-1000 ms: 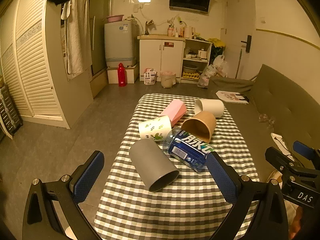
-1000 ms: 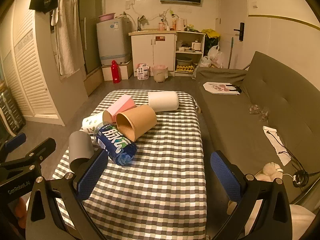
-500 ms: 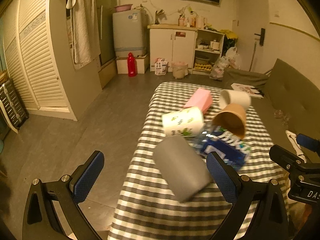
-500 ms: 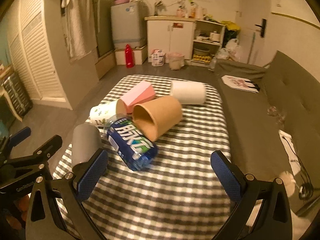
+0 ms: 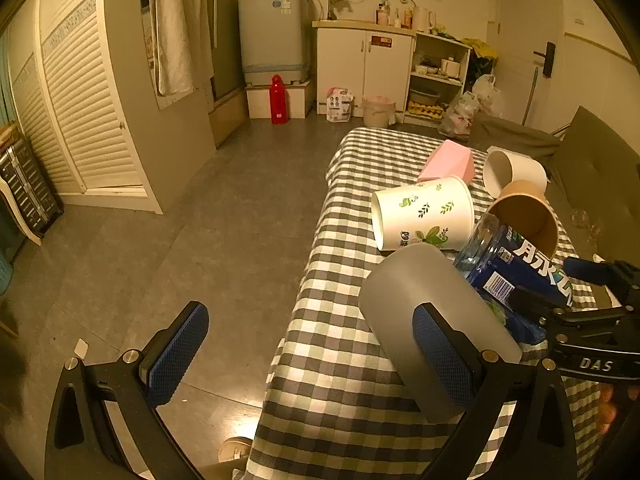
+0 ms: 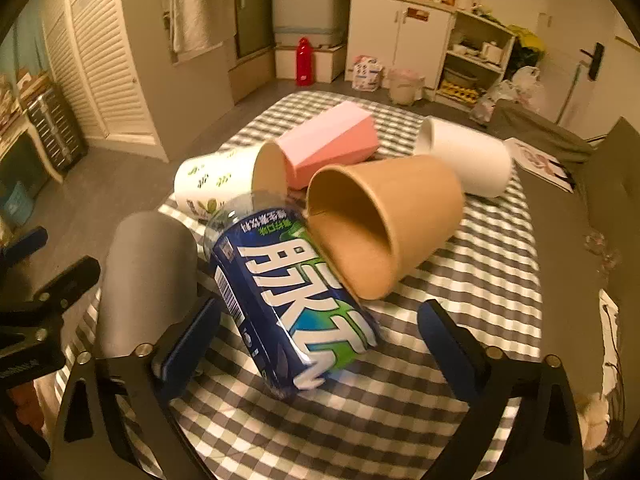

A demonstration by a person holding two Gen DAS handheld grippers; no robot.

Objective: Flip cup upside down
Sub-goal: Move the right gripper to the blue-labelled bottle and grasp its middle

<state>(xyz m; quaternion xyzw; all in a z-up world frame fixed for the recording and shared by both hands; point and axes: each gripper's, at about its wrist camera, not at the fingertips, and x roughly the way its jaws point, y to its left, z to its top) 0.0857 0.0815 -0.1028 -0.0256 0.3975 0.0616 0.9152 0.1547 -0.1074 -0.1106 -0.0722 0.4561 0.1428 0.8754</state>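
Tongs on both sides are standing spread and empty, the right tongs [image 6: 318,334] straddling the blue-labelled plastic bottle [image 6: 288,300] beside the matte grey cylindrical cup [image 6: 146,276] lying on the checked table [image 6: 460,320], risking nudging the crowded cups.

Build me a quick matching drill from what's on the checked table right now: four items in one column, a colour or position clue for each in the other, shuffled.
1. grey cup
2. brown paper cup
3. pink cup
4. blue-labelled bottle

A. lies between the right gripper's open fingers
B. mouth faces the right camera
C. farthest left, by the table edge
D. faceted sides

Pairs: 1-C, 2-B, 3-D, 4-A
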